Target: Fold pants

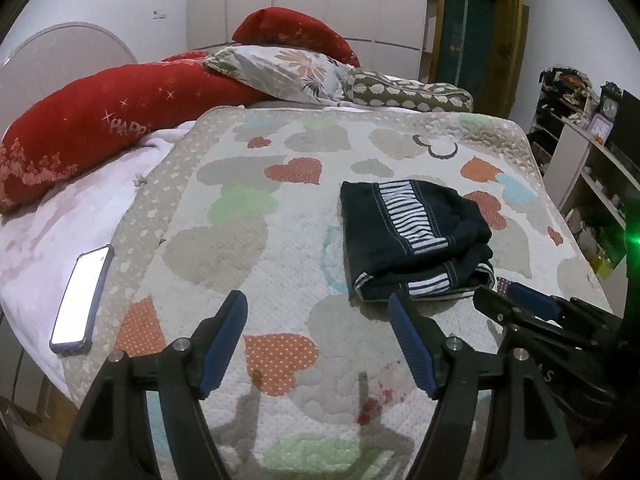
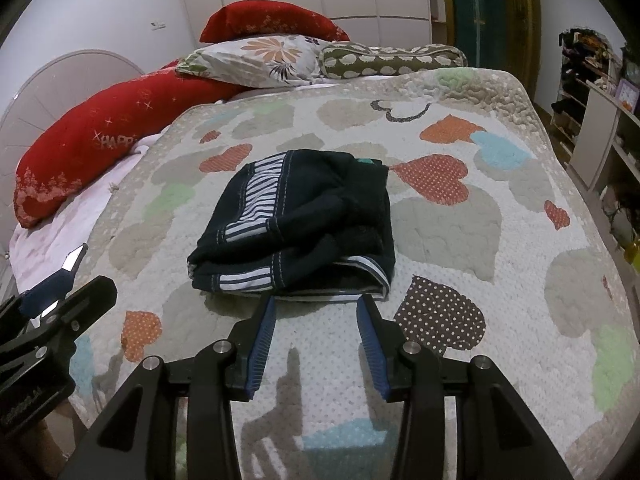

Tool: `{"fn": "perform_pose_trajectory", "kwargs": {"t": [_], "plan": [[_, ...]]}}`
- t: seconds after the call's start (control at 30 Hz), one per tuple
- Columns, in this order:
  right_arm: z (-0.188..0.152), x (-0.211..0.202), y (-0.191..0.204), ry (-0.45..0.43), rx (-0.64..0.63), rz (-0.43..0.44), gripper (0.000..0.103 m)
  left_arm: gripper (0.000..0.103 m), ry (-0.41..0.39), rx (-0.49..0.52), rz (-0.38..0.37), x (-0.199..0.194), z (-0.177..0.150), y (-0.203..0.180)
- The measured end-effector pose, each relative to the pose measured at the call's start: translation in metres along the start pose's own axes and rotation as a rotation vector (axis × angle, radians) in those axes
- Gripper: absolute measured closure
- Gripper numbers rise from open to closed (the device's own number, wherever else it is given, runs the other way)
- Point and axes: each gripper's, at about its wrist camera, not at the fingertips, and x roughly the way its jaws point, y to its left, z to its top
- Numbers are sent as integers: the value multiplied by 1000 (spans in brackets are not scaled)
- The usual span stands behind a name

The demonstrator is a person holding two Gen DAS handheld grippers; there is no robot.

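Pants (image 2: 296, 224) folded on quilt (image 2: 460, 216) — striped band running away, left claw (image 1: 318, 312) agape, right claw (image 2: 316, 312) agape, both empty.

Black hand-held gripper (image 2: 316, 304), blue ribbed pads (image 2: 262, 344)

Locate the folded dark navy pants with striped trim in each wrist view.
Left wrist: folded dark navy pants with striped trim, right of centre.
Right wrist: centred, just beyond the tool tips.
Shared landmark: long red pillow, far left.
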Motion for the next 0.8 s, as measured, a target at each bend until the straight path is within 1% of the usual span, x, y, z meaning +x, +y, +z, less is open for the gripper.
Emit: {"fn": "perform_pose_trajectory", "kwargs": {"t": [0.37,0.57,0.67,0.8], "plan": [[-4,8,-10,24,23,-12,58,31,43,-2,-16,11,-3,-2],[-3,10,-8,29,12,-22,57,30,64,-13,-27,15,-4,1],[-3,10,-6,29,2,-28,55,30,66,-12,-27,15,-4,1],[-4,10,-4,27,-15,-38,54,30,66,-11,-27,16,-4,1]]}}
